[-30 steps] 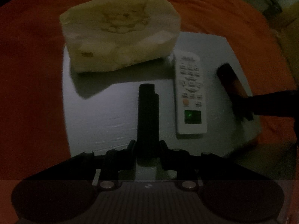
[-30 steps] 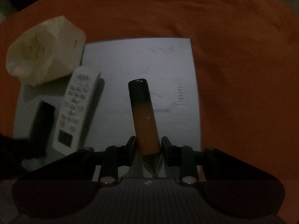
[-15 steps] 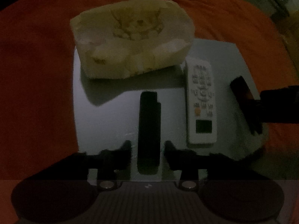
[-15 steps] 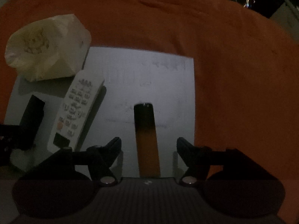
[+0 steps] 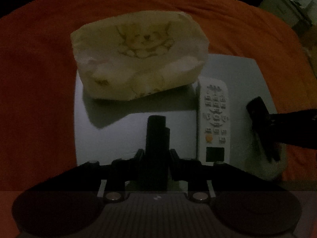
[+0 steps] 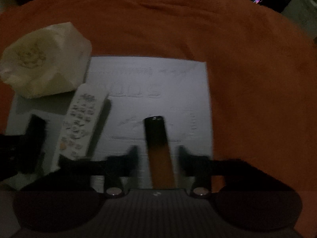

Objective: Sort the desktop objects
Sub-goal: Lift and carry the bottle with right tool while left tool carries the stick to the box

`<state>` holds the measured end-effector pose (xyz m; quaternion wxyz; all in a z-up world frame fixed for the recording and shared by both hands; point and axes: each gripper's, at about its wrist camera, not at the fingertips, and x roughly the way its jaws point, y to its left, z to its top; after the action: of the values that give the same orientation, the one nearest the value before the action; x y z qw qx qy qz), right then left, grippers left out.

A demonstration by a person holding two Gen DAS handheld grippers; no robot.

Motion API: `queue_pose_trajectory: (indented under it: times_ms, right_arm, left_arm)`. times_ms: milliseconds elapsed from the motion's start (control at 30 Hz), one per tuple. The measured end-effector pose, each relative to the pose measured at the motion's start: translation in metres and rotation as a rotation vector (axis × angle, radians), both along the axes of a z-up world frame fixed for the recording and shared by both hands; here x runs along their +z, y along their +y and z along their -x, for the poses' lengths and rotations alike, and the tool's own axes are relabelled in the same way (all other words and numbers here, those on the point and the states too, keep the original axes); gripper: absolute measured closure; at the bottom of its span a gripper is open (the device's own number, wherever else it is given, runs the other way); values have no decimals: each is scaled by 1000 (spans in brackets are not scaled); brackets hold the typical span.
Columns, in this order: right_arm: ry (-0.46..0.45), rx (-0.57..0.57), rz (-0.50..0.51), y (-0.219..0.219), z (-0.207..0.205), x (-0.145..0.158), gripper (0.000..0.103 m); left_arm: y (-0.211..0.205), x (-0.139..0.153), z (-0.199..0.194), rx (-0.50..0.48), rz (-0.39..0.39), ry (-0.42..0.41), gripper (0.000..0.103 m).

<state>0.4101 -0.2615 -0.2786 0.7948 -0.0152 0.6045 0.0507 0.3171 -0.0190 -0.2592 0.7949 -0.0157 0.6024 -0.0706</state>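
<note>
The scene is dim. A black bar-shaped object [image 5: 156,138] lies on the white board [image 5: 111,138], and my left gripper [image 5: 156,154] has its jaws close on both sides of it, seemingly shut on it. A white remote [image 5: 216,123] lies to its right; it also shows in the right wrist view [image 6: 81,123]. An orange-and-black bar [image 6: 158,150] lies on the board [image 6: 178,91] between the open jaws of my right gripper [image 6: 157,154], not touched. A pale tissue pack [image 5: 138,61] sits at the board's back left.
An orange cloth [image 5: 35,79] covers the surface all round the board. The right gripper's dark body [image 5: 293,125] reaches in over the board's right edge in the left wrist view. Dim furniture stands at the far right [image 5: 287,2].
My left jaws opened half a second ago and have closed back in on the black bar. My right jaws released the orange-and-black bar, which now lies on the board between them.
</note>
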Motion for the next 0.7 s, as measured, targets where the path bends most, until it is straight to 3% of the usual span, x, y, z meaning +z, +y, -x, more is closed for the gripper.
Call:
queue_pose_trajectory:
  times_ms: [133, 267, 467, 700]
  right_arm:
    - [1, 17, -26, -5, 0, 0, 75]
    - [-13, -6, -17, -9, 1, 4, 76]
    - [-18, -16, -87, -16, 2, 27, 76]
    - [-68, 3, -156, -19, 13, 72, 76]
  left_arm:
    - [-10, 2, 6, -45, -82, -46, 82]
    - [-7, 10, 6, -16, -47, -56, 82]
    - [-6, 35, 5, -38, -20, -65, 82]
    - [5, 59, 9, 15, 93, -74, 82]
